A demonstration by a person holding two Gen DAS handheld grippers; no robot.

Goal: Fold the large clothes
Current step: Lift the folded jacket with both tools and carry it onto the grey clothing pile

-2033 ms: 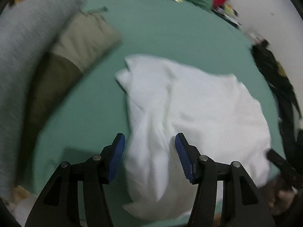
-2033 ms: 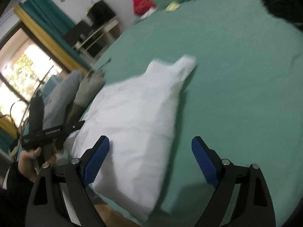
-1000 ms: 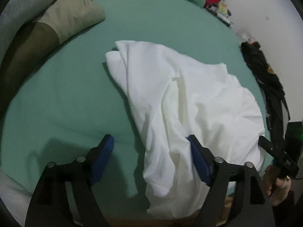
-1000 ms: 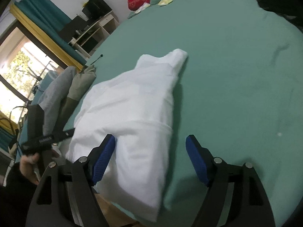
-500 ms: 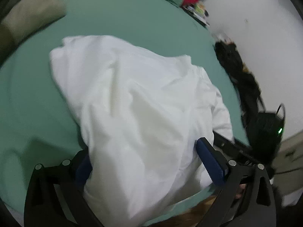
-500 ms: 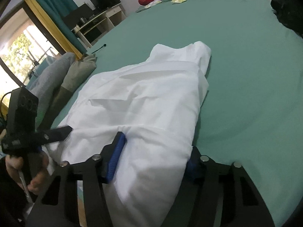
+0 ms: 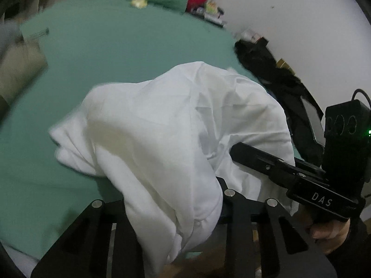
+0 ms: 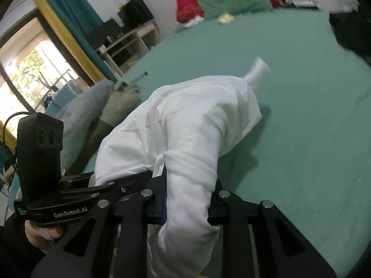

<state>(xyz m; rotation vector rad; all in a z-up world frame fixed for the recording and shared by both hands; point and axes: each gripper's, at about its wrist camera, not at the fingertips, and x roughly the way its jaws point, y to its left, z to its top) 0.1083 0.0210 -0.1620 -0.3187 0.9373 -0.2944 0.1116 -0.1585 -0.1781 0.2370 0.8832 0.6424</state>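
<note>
A large white garment lies bunched on the green bed sheet, its near edge raised off the bed. My left gripper is shut on a thick fold of the near edge, and the cloth drapes over its fingers and hides the pads. In the right wrist view the same white garment arches up from the sheet. My right gripper is shut on another bunched fold of that edge. Each gripper shows in the other's view, side by side at the bed's near edge.
Folded grey and tan clothes lie at the left of the bed. Black clothing lies along the right side. Green and red pillows sit at the far end. A shelf and a window stand beyond the left side.
Both grippers moved onto the garment's near edge and closed on it. The edge has risen off the bed, so the cloth now arches up.
</note>
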